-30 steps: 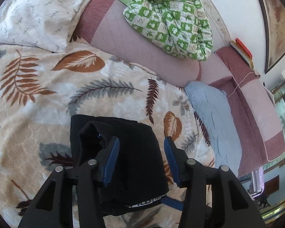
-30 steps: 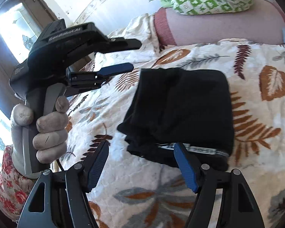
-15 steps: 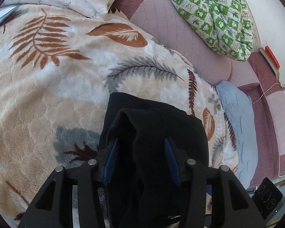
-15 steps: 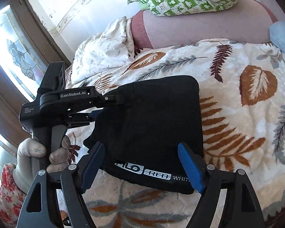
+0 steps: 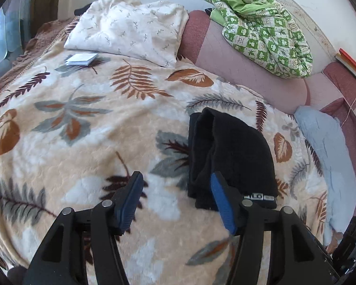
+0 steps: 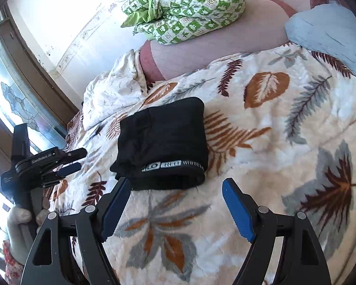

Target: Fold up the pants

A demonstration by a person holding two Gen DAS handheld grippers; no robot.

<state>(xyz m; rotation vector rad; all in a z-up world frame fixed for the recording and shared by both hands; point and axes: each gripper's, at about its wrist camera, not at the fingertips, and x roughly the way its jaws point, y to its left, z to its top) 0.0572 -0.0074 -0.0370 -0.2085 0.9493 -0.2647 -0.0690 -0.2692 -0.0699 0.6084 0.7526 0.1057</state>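
My left gripper (image 5: 175, 201) has just been spreading its fingers (image 5: 130, 199) and they hold nothing; the right gripper (image 6: 176, 210) is parted wide, also empty. The black pants (image 6: 163, 142) lie folded into a compact bundle, printed waistband facing me, on the leaf-patterned blanket (image 6: 284, 166) covering the bed. Beyond sit a white pillow (image 5: 128, 28) and a crumpled green checked quilt (image 5: 268, 35).

A bed spread with a leaf-print blanket (image 5: 87, 156) carries the folded black pants (image 6: 163, 142), a white sprigged pillow (image 5: 130, 28), a small booklet (image 5: 81, 59) near it.
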